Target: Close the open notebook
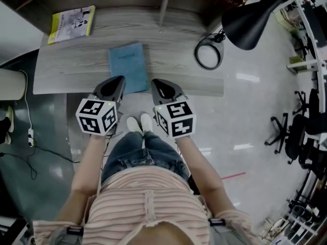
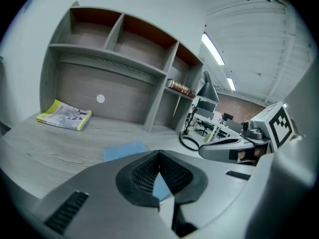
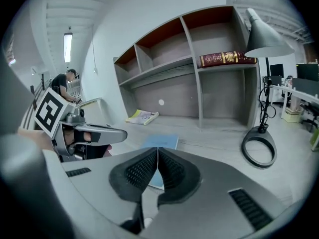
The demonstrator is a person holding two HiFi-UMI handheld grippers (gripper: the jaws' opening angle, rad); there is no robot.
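Note:
A blue notebook (image 1: pixel 128 67) lies closed and flat on the grey desk (image 1: pixel 71 70), its cover up; it also shows as the blue notebook (image 2: pixel 124 150) and the blue notebook (image 3: pixel 163 142) ahead of each set of jaws. My left gripper (image 1: pixel 116 81) hovers at the desk's front edge, left of the notebook's near corner, shut with nothing between its pads. My right gripper (image 1: pixel 158 84) hovers at the right of that near edge, also shut and empty. In the left gripper view the left gripper (image 2: pixel 159 156) has its pads together; the right gripper (image 3: pixel 157 151) looks the same.
A yellow-edged magazine (image 1: pixel 71 24) lies at the desk's far left. A black desk lamp (image 1: pixel 244 19) with a ring base (image 1: pixel 208 53) stands at the right. Shelves (image 3: pixel 199 63) rise behind the desk, holding a red book (image 3: pixel 227 59). My shoes and legs are below the desk edge.

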